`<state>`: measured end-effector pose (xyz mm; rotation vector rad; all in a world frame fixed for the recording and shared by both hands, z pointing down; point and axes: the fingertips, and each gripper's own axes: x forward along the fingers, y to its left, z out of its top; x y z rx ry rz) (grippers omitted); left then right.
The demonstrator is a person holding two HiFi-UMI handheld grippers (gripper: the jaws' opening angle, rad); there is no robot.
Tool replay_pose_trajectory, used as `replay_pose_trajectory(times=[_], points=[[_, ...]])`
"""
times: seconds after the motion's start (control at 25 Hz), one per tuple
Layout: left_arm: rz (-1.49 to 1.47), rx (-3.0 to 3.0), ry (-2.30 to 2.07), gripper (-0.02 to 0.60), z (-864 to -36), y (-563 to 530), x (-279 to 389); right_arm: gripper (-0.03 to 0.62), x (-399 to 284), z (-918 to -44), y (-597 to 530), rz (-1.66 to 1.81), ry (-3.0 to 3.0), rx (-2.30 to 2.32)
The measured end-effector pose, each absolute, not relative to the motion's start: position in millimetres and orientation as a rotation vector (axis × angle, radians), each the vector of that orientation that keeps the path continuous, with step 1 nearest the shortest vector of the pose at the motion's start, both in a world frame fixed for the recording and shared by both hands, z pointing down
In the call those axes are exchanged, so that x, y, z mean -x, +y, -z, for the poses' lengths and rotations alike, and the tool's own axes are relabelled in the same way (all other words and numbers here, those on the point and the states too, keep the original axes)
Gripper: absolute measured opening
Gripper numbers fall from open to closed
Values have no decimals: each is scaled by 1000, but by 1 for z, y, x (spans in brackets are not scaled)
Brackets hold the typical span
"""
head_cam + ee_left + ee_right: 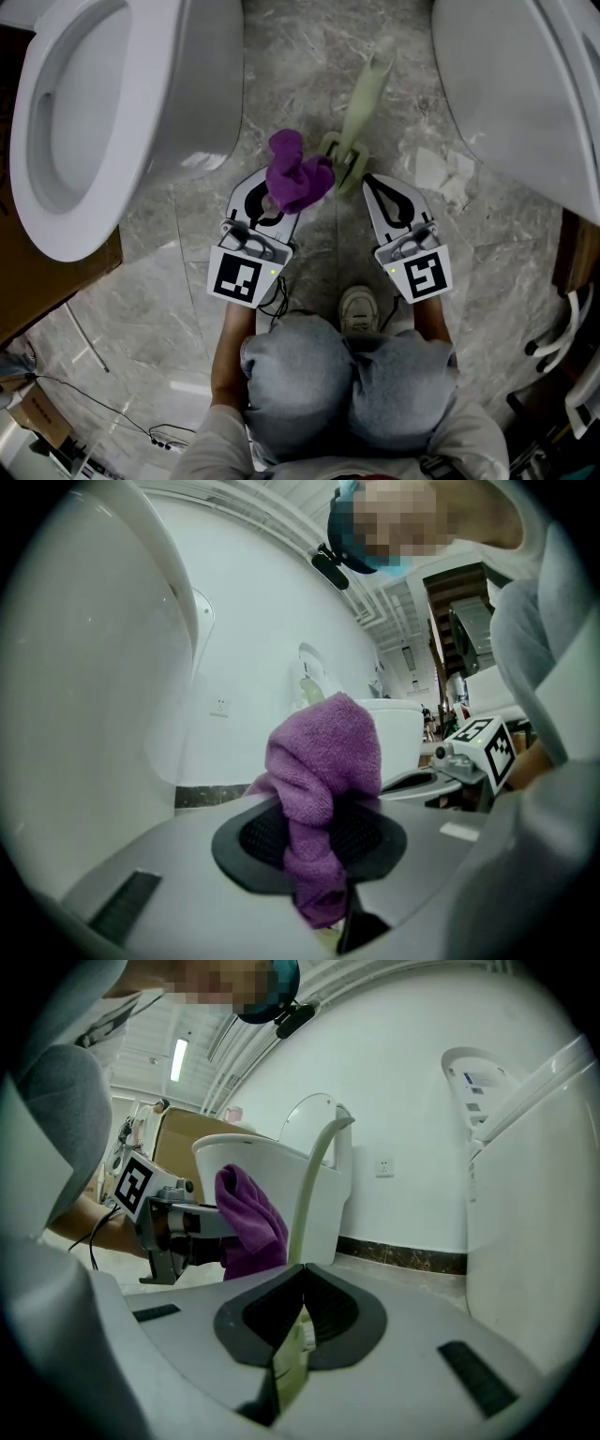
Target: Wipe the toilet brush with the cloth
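Note:
My left gripper [286, 199] is shut on a bunched purple cloth [298, 178], which bulges up out of the jaws [323, 761]. Just to the right, my right gripper [368, 180] is shut on the lower end of a pale green toilet brush [364, 98]. The brush's handle runs away from me over the floor. In the right gripper view the pale green piece [293, 1354] is pinched between the pads, and the curved handle [314, 1180] rises beyond them. The cloth [248, 1218] and the left gripper [173, 1222] sit just left of the handle, close beside it.
White toilets stand at left [84, 122] and right [511, 84] on the grey marble floor [300, 56]. Crumpled paper [441, 173] lies near the right toilet. At lower left are a cardboard box [56, 281] and cables [103, 403]. The person's knees and a shoe [359, 307] are below the grippers.

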<state>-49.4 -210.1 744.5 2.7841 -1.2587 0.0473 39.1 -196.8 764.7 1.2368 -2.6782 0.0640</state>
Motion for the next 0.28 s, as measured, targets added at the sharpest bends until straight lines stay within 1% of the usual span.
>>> replay_pose_trajectory(times=[0.28], points=[[-48,-2787,-1248,94,-746,-210,45,-5,-43,-759,-198,-52,-2680,-1240]])
